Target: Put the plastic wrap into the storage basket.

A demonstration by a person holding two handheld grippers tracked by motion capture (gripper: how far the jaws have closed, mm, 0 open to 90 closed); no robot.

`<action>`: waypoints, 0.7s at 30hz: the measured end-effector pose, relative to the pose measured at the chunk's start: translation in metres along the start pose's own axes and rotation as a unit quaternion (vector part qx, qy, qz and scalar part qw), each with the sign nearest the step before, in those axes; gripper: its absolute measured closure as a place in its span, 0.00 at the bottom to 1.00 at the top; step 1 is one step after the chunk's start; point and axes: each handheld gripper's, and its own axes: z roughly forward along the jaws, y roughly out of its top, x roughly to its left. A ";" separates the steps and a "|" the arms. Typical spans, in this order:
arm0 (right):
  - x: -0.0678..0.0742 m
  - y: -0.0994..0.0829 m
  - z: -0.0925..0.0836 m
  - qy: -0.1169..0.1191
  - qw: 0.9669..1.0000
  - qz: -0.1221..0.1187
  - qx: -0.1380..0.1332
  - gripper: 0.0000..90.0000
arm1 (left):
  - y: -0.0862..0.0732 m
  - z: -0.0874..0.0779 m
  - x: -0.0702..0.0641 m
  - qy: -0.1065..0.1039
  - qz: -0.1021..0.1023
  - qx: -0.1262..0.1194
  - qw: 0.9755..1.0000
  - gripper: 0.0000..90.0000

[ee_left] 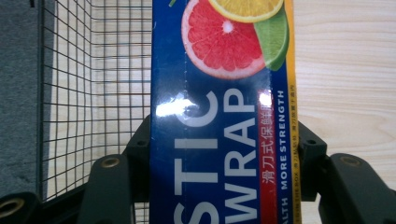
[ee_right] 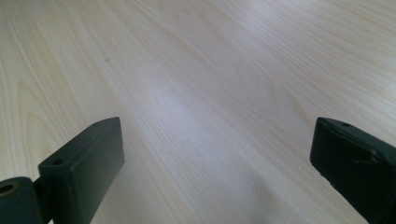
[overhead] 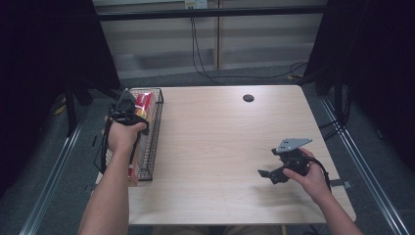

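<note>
Left gripper view: my left tongs are clamping the plastic wrap box over the wire basket; I'm judging it best lowered level. Right tongs are idling wide open, empty, over the table.

The long blue cardboard wrap box bears white lettering, a red stripe and pink, yellow and green citrus slices. The black wire-mesh basket sits on the pale woodgrain table.

A pale wood-grain bench with rounded corners stands on grey floor. A black wire-mesh basket sits along its left edge, and a small dark round hole marks the far side.
</note>
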 end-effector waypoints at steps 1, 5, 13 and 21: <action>0.000 0.000 0.000 0.000 1.000 0.000 0.000 0.03 | 0.000 0.000 0.000 -0.002 -0.005 0.000 1.000 0.47; 0.000 0.000 0.001 0.003 1.000 0.000 0.002 0.03 | -0.001 0.002 0.002 -0.001 -0.001 0.003 1.000 0.47; 0.001 0.000 0.001 0.002 1.000 -0.001 0.002 0.03 | -0.002 0.007 0.001 0.000 -0.010 0.008 1.000 0.47; 0.001 0.000 0.001 0.002 1.000 -0.001 0.002 0.03 | -0.004 0.010 0.003 -0.004 -0.016 0.011 1.000 0.47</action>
